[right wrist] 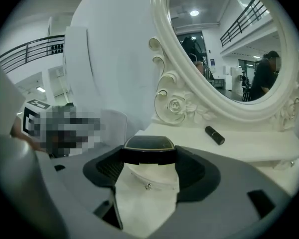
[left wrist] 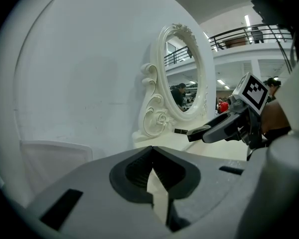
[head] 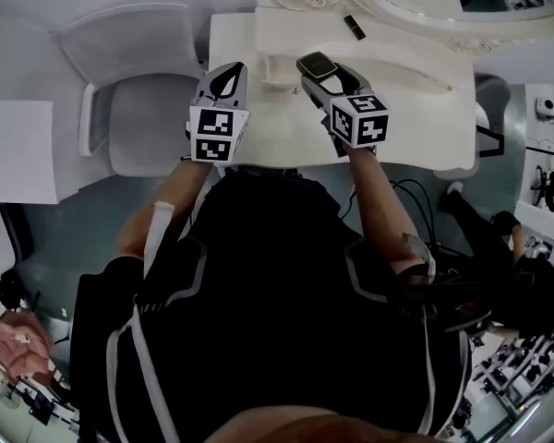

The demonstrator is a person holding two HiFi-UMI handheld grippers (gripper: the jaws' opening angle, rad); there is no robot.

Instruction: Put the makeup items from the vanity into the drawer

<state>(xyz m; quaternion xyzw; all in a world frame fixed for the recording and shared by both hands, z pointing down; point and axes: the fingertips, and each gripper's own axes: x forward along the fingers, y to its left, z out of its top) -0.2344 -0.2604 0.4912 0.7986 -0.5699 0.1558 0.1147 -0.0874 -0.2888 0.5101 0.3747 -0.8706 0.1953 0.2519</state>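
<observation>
Black flat compact with a gold rim (right wrist: 148, 144) clamped between the jaws of the right gripper (right wrist: 149, 157), above the white vanity tabletop (head: 415, 109). Left gripper (left wrist: 152, 153) just beside it at the table's front edge, jaws pressed together on nothing. Black lipstick tube (right wrist: 215, 135) lying farther back on the raised shelf, near the ornate white oval mirror (right wrist: 179, 106).

My right gripper (right wrist: 149, 159) is matt grey plastic with ribbed black pads. The compact (right wrist: 148, 144) pinched in it has a smooth, glossy black lid with a thin golden rim. My left gripper (left wrist: 152, 158) has the same dull grey shell. The vanity (right wrist: 249, 148) looks smooth, white and lightly shiny. The mirror frame (right wrist: 177, 106) along its back edge is glossy carved white. The lipstick tube (right wrist: 215, 135) near that edge is shiny black.
</observation>
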